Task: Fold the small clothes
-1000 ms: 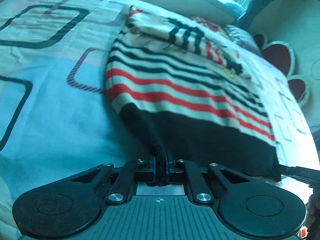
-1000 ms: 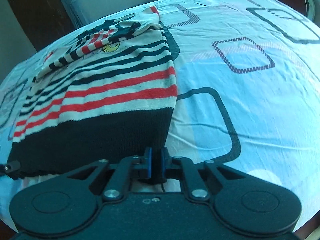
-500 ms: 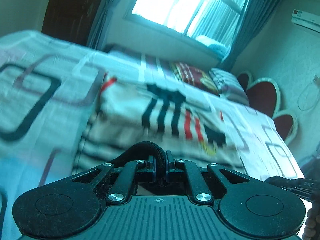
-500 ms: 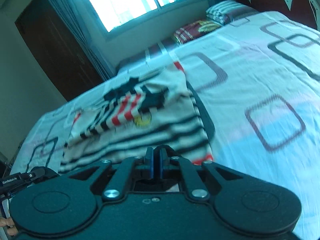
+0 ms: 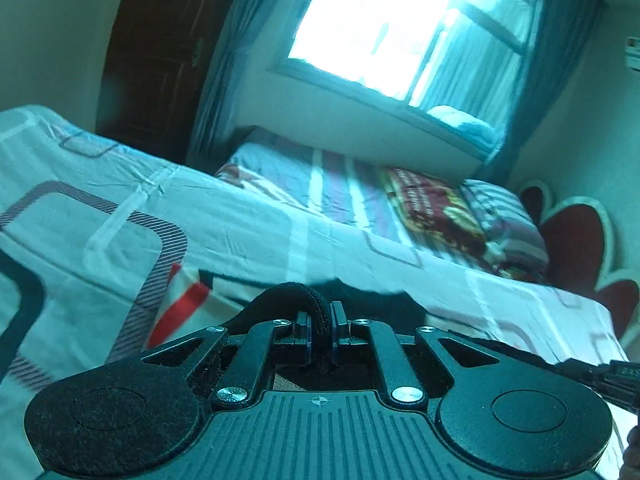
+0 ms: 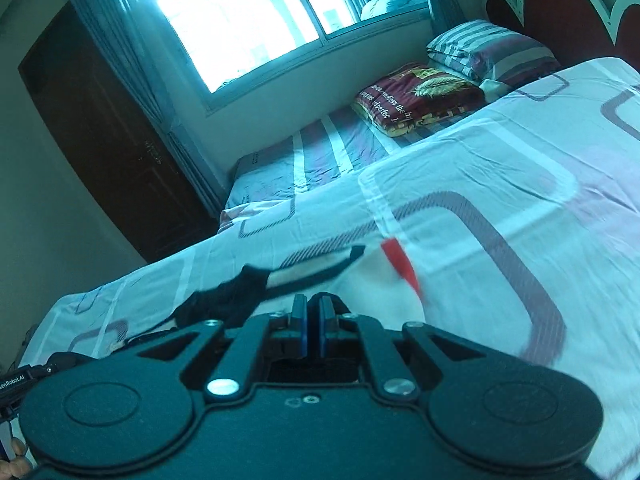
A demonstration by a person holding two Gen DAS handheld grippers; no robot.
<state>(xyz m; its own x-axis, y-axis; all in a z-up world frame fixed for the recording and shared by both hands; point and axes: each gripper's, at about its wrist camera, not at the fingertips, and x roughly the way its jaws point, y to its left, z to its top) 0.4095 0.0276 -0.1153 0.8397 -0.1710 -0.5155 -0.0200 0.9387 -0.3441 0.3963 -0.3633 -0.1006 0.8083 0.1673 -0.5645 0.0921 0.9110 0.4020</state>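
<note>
Sweater hem (image 5: pixel 298 300), black ribbed knit, is pinched between the closed pads of the left gripper (image 5: pixel 320 330). The right gripper (image 6: pixel 313 326) is likewise closed tight, apparently on the hem's other corner, though the cloth there is barely visible. Beyond the fingers the striped sweater (image 5: pixel 180 304) lies blurred on the patterned bed sheet (image 6: pixel 500 184). It looks soft, light and limp, so it should drape and sag between holds; the thicker ribbed corners seem the surest places to grip. Farther off sit pillows (image 6: pixel 420 96) and a window (image 5: pixel 400 28).
</note>
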